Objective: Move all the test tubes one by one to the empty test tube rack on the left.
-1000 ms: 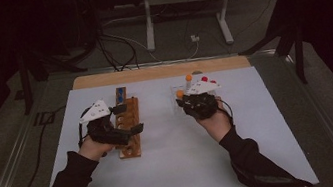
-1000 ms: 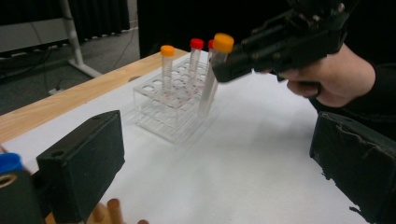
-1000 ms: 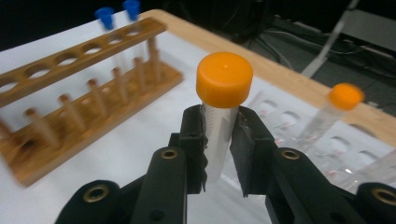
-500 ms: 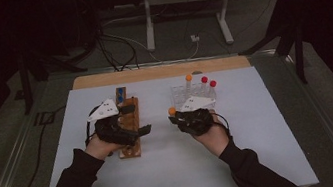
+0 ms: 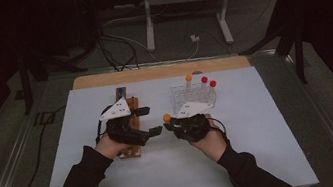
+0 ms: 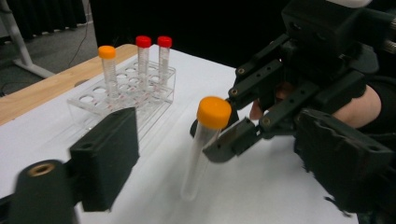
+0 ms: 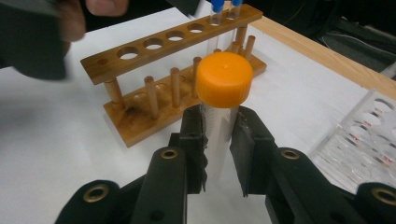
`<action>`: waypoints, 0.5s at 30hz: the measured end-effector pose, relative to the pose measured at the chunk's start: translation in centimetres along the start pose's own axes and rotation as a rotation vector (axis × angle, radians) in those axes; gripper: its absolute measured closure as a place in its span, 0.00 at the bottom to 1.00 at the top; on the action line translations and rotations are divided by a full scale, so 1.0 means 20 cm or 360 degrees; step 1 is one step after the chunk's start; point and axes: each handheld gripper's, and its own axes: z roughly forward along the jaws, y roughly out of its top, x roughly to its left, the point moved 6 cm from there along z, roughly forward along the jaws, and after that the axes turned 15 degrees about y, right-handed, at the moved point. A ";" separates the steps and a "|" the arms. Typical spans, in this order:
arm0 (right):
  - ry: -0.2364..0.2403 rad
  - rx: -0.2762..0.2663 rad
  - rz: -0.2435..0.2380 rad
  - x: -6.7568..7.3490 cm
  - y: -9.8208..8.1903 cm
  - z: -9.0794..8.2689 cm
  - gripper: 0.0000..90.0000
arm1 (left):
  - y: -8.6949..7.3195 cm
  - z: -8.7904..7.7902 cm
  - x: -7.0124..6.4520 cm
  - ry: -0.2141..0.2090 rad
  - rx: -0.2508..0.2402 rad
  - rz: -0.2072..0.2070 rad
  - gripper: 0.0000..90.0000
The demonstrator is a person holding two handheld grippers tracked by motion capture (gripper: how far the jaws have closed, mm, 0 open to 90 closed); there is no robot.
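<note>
My right gripper [image 5: 172,126] was clamped on a clear test tube with an orange cap [image 7: 224,79], its two black jaws pressing the tube's sides just below the cap. In the left gripper view the tube [image 6: 201,149] stood nearly upright, leaning a little, with its rounded bottom close above the white table cover [image 5: 260,124].

My left gripper [image 5: 151,121] faced the tube from the other side. Its jaws had just been closing, yet they stood apart with nothing pressed between them, and the tube lay just beyond their tips.

Taking the wooden rack [image 7: 168,70] as my landmark, the held tube hung just to the right of it, between it and the clear plastic rack [image 5: 194,96]. That plastic rack stood farther right and a little farther back, and held one orange-capped tube [image 6: 107,70] and two red-capped tubes [image 6: 152,60]. Two blue-capped tubes [image 7: 225,5] stood at the wooden rack's far end. My left hand [image 5: 107,146] was over the wooden rack's near end.
</note>
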 end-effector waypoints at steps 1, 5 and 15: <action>0.0008 0.0004 -0.0005 0.01 0.00 0.00 0.83 | 0.00 0.01 -0.01 -0.0002 0.0003 0.0005 0.20; 0.0027 0.0006 -0.0010 0.02 0.00 0.01 0.83 | 0.00 0.04 -0.02 -0.0008 0.0008 0.0032 0.36; 0.0037 -0.0005 -0.0012 0.03 0.00 0.01 0.83 | -0.01 0.08 -0.04 0.0000 0.0030 0.0088 0.66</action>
